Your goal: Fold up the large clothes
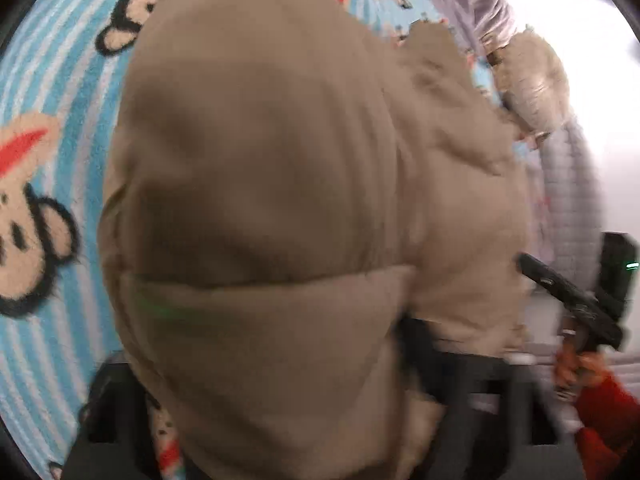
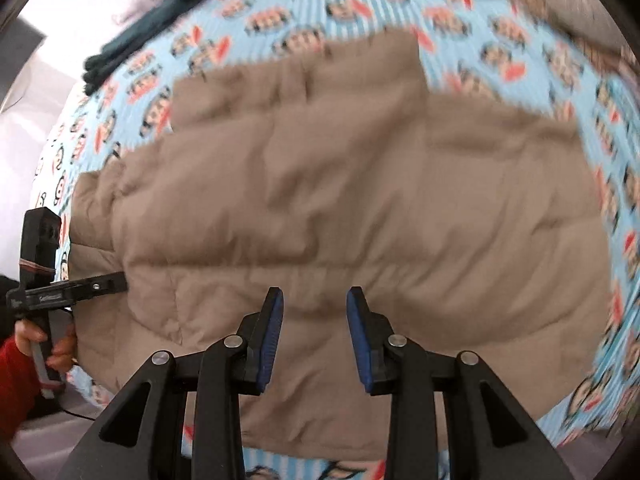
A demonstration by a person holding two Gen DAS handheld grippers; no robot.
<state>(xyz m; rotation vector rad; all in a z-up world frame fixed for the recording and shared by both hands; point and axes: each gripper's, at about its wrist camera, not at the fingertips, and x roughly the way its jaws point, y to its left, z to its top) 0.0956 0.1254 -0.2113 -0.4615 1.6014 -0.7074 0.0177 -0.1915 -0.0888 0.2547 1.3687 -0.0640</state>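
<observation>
The tan puffer jacket lies spread over the monkey-print blanket, which shows all around it, and every other thing here is placed against that jacket. It is bulky and slick-looking, so the likeliest trouble, as I judge it, is that any folded panel springs open or slides off the stack, or that a pinch takes only the outer shell and the padding lags behind, leaving a lopsided fold. The left gripper sits at the jacket's left edge, touching the cloth; in its own view the fabric drapes right over the fingers, so I cannot tell whether they are clamped or apart, and a weak hold there would drop the edge mid-lift. The right gripper hovers over the jacket's near hem with its blue-padded fingers apart and holding nothing. A dark folded garment lies well beyond the jacket's far left corner. No container is in view.
</observation>
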